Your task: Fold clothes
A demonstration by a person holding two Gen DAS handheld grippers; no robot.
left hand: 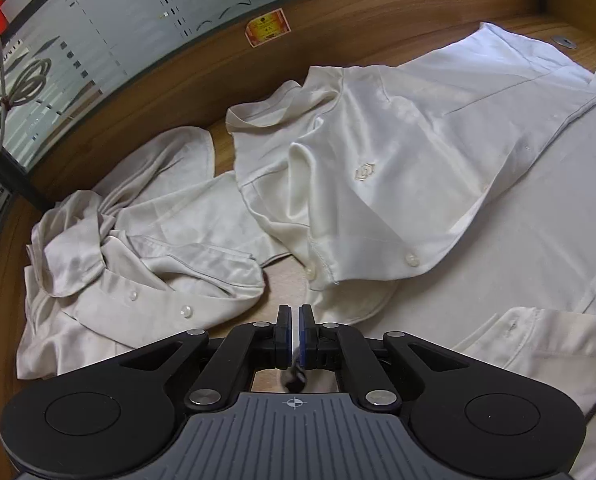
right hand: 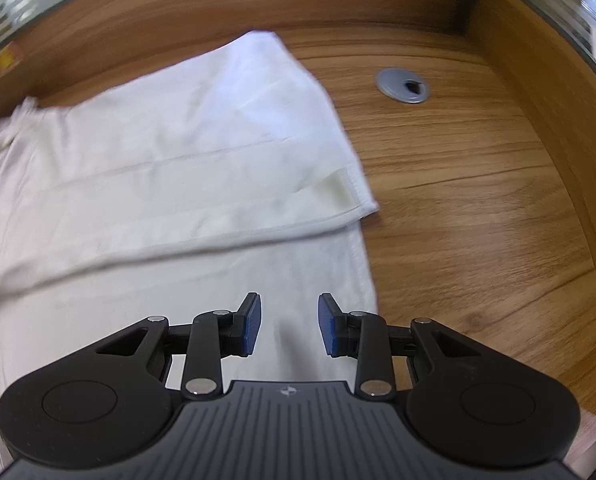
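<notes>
Left wrist view: the left gripper (left hand: 295, 316) is pinched nearly closed above the white shirt (left hand: 378, 168), whose collar and buttons lie crumpled on the wooden desk (left hand: 338, 40); whether it grips cloth I cannot tell. Right wrist view alone shows the right gripper (right hand: 289, 326), jaws spread, over the shirt's flat hem (right hand: 350, 184) beside a cable hole (right hand: 402, 85).

Two wrist fisheyes, both low over one wooden tabletop (right hand: 478, 208).

The left view looks forward past its fingers (left hand: 285, 330) and down at a slant, close above the white shirt (left hand: 398, 160), with the glass partition (left hand: 117, 40) rising far beyond the fingers. The right view faces steeply down past its own fingers (right hand: 251, 322), nearer the cloth, taking in the shirt's hem end (right hand: 217, 140) ahead and bare wood to their right. Both views share the shirt, the wooden back wall and the grey cable grommet (right hand: 402, 85).
</notes>
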